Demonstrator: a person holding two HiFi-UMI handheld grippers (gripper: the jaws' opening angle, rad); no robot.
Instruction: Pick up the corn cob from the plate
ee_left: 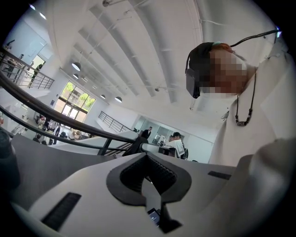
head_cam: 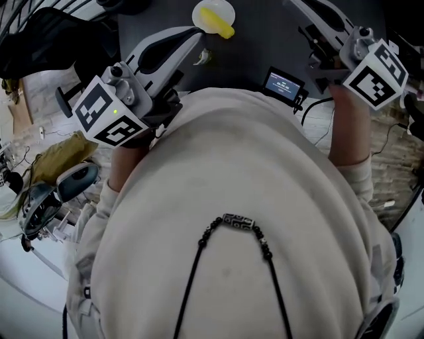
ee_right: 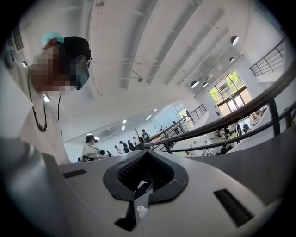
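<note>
Head view: the corn cob [head_cam: 219,22] lies on the white plate [head_cam: 201,9] at top centre, between my left gripper [head_cam: 193,36] and right gripper [head_cam: 302,8]. Left gripper view: my jaws are pressed together, with nothing between them. Right gripper view: my jaws are likewise pressed together and empty.

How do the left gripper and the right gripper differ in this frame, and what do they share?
In the head view the left gripper ends close beside the plate with the corn cob; the right gripper lies farther off, past a small screen. The left marker cube sits lower in that picture than the right marker cube. Shared: both have jaws together with nothing between them, neither touching the corn cob.
</note>
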